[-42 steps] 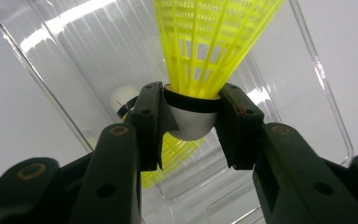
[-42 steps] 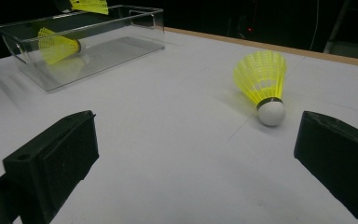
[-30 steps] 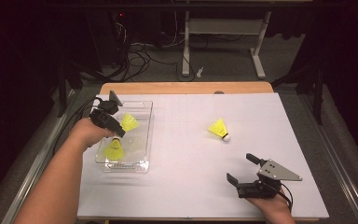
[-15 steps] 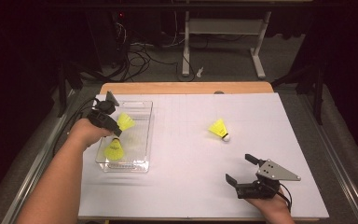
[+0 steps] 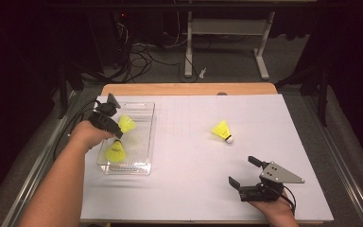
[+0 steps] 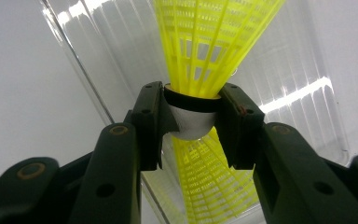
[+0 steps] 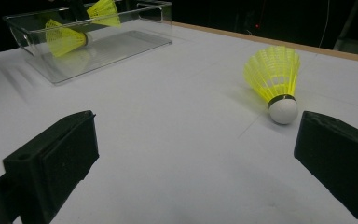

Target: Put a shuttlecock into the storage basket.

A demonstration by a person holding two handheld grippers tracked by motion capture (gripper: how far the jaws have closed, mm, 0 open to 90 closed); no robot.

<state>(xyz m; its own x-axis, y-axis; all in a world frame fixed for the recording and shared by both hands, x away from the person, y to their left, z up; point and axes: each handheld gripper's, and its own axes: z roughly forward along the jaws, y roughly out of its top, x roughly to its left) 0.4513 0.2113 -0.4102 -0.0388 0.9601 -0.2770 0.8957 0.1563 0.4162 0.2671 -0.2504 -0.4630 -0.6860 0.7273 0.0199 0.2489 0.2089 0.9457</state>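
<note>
Fingers (image 6: 149, 126) around shuttlecock (image 6: 193, 119), above boxed shuttlecock (image 6: 214, 186).

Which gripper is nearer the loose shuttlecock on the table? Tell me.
Right. The right gripper sits open just short of the shuttlecock; the left gripper is across at the clear bin, holding another.

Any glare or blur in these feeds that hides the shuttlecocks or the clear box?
Left gripper view: bright glare streaks on the clear box; held shuttlecock sharp. Right gripper view: own jaws soft, table shuttlecock clear. High view: dark surroundings, evenly lit table.
</note>
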